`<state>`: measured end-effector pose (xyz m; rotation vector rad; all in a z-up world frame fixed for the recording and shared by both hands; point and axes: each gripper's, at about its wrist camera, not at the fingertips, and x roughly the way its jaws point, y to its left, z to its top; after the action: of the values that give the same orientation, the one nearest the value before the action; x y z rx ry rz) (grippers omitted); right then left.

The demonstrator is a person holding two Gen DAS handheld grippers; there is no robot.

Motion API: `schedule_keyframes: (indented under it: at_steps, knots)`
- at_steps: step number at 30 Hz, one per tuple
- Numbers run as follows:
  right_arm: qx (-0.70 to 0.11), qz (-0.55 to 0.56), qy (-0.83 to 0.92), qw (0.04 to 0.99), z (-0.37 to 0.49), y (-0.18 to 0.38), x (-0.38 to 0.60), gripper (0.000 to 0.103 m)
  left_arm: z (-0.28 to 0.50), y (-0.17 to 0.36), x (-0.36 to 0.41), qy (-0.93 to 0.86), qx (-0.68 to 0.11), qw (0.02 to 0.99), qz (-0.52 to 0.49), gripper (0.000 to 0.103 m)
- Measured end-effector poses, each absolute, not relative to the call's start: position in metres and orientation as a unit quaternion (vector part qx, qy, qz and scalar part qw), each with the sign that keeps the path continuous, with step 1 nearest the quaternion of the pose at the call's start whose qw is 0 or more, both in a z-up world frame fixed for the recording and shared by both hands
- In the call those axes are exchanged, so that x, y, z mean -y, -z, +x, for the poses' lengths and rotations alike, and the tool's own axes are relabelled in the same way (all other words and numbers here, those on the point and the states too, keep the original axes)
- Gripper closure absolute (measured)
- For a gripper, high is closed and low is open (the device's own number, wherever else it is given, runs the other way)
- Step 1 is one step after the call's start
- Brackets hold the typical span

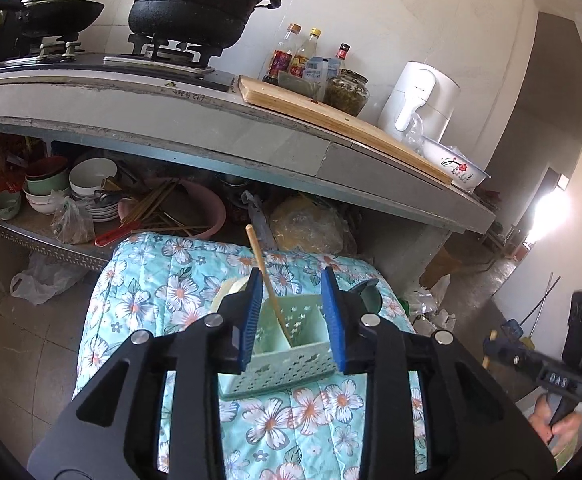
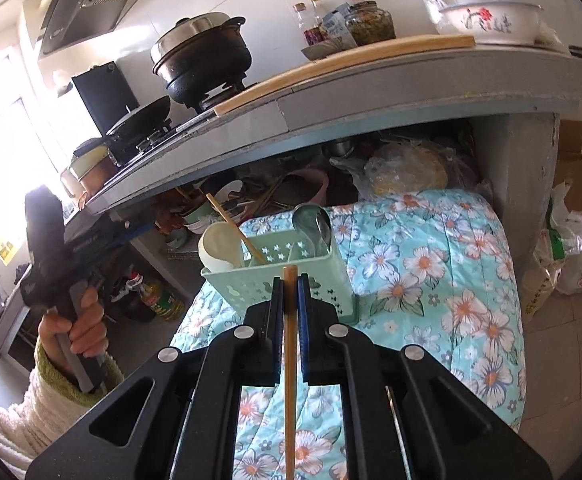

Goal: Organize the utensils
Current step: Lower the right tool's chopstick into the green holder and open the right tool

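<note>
A pale green utensil caddy (image 1: 287, 354) is being carried by a surface covered in a flowered quilt (image 1: 163, 280), set in front of the kitchen bench (image 1: 251, 136). Sorting is judged to be partly done. One wooden chopstick (image 1: 269, 284) is already being held upright in a middle compartment of the caddy, a white ladle (image 2: 219, 250) is standing in the left end, and metal spoons (image 2: 315, 226) are standing in the right end. The left gripper (image 1: 293, 320) is being held over the caddy with its jaws parted; the standing chopstick is showing between them, but nothing is being pressed by the pads. A second chopstick (image 2: 290, 360) is being clamped by the right gripper (image 2: 290, 292), whose jaws are closed on it, just short of the caddy's near wall. That chopstick is not yet being placed, so at least this item is being counted as outstanding. No other loose utensils are being seen on the quilt.
</note>
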<state>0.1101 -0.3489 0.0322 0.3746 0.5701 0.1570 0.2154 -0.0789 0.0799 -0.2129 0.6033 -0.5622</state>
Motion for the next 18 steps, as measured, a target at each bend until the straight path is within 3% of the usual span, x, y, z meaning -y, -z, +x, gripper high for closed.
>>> schedule_keyframes:
  at_steps: [11,18]
  knots:
    - [-0.193,0.128,-0.081,0.969,0.196,-0.117,0.317,0.096,0.153,-0.019,0.007,0.222,-0.321,0.913,-0.118,0.072]
    - [-0.146,0.098,-0.052,0.983,0.252,-0.144,0.296,0.096,0.130,0.017,-0.037,0.184,-0.350,0.907,-0.149,0.072]
